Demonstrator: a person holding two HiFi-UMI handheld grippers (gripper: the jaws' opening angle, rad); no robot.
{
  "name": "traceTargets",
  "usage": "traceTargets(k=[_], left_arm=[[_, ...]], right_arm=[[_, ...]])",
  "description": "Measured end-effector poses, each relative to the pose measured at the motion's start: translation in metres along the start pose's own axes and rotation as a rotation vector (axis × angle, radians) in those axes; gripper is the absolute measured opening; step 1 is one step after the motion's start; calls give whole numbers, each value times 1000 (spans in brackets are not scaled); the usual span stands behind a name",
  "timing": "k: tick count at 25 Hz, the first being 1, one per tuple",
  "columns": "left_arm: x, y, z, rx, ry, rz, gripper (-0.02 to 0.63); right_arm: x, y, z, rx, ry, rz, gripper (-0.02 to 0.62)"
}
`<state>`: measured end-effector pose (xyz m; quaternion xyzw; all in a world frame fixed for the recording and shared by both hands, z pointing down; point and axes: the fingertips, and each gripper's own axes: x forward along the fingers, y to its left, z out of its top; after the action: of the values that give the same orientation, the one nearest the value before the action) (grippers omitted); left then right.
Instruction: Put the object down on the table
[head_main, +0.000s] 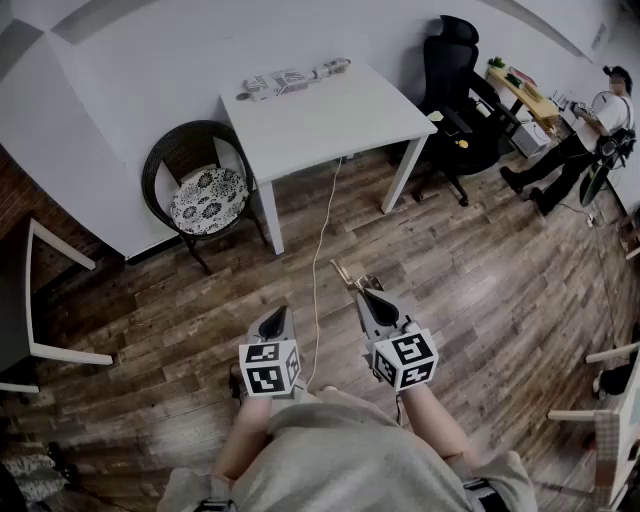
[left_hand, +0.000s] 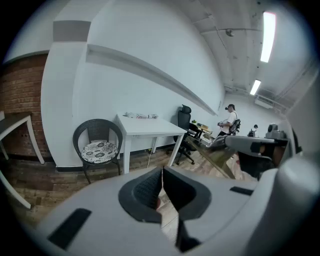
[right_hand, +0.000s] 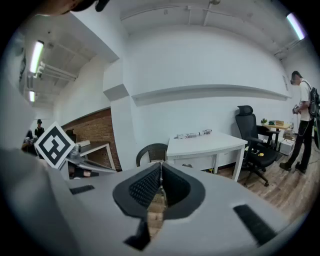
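- We judge the carry to be the step in hand. The right gripper (head_main: 365, 293) has its fingers pressed together on a thin, flat tan strip (head_main: 346, 272), and we stand on the brown plank floor (head_main: 480, 280), well apart from the white four-legged worktop (head_main: 330, 115).
- The strip is in the air over the floor and juts forward past the right fingertips toward the worktop.
- The left gripper (head_main: 279, 312) hangs just beside the right one, its fingers pressed together with nothing between them.
- Next, we think, comes the walk to the worktop. The right gripper then has to go over a bare patch and sink until the strip lies flat, and only then should the fingers spread.
- The near and middle parts of the worktop look bare. A pale bundle of wrapped items (head_main: 290, 80) lies along its far edge, so the near side seems the easy place.
- A white cable (head_main: 318, 250) trails over the floor from under the worktop toward us, and a dark wicker chair with a patterned cushion (head_main: 205, 195) stands at the worktop's left. Both are worth stepping round.
- In the left gripper view the strip shows as a slim, straight, olive-tan blade that looks rigid and wood-like. Its tip is too small for us to read, and we cannot tell what the thing is.
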<state>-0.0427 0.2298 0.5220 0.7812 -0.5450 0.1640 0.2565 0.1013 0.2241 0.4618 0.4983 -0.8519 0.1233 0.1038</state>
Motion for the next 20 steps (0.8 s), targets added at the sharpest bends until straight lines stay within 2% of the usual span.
traceTargets(k=[4,7,13,20], left_arm=[[-30,-33,-3,34,-13,-19,9],[-45,-47,-6,57,-34,-1,9],[-62,-59,-18,37,-39,33,9],[-70,-66,-17,54,-45,51,9]], right_arm=[[-47,-4,2,20,-45,-30,9],[-70,-4,3,23,-68,-24,9],[-85,-3,-1,16,-78,10,9],[-90,-4,3,12,-94,32,9]])
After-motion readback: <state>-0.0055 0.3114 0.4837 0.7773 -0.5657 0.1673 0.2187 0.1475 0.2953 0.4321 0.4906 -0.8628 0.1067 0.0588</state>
